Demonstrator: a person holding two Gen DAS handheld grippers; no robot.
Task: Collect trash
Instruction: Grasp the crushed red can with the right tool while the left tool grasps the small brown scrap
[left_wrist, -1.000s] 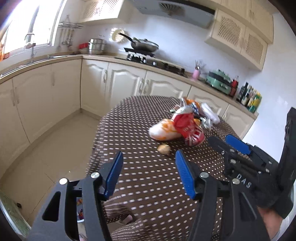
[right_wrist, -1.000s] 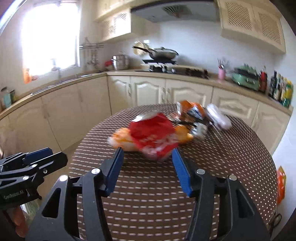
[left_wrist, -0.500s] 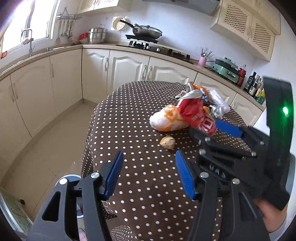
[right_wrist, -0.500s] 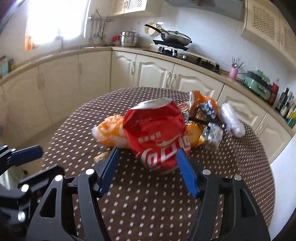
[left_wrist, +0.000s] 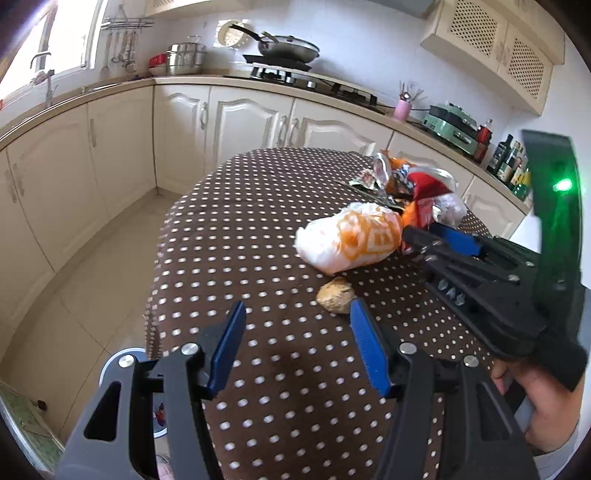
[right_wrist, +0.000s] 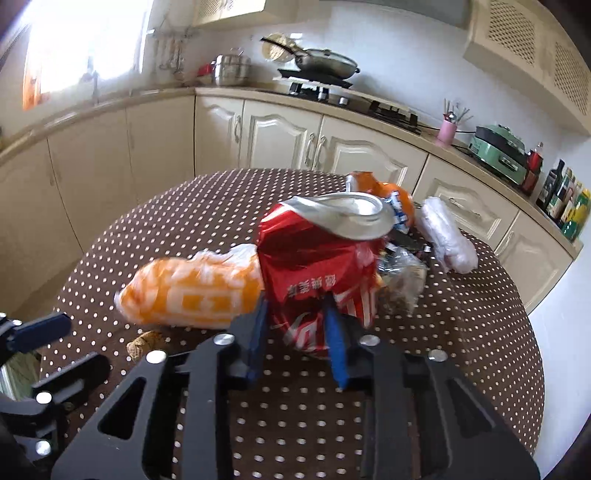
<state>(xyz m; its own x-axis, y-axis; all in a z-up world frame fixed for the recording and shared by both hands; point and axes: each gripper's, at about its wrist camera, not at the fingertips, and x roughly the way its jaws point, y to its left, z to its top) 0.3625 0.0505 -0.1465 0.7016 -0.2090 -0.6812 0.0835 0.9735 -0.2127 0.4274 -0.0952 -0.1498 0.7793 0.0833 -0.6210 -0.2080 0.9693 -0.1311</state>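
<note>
A pile of trash lies on the brown dotted table (left_wrist: 240, 229). It holds a crushed red can (right_wrist: 317, 266), an orange-and-white plastic bag (right_wrist: 192, 291), an orange wrapper (right_wrist: 384, 192), a white plastic wad (right_wrist: 447, 236) and a clear crumpled wrapper (right_wrist: 402, 273). My right gripper (right_wrist: 295, 332) is closing, and its blue pads pinch the can's lower end. My left gripper (left_wrist: 295, 314) stands open over the table with nothing between its fingers. A small brown scrap (left_wrist: 336, 295) lies just ahead of its right fingertip, in front of the bag (left_wrist: 354, 236).
Cream cabinets and a counter with a stove and pan (left_wrist: 288, 46) run behind the table. A round blue-rimmed container (left_wrist: 122, 365) stands on the tiled floor at the table's near left. A hand (left_wrist: 535, 402) holds the right gripper's handle.
The right gripper moved forward and down to the red can and narrowed its jaws onto it. The left gripper came forward and lower, nearer the brown scrap.
</note>
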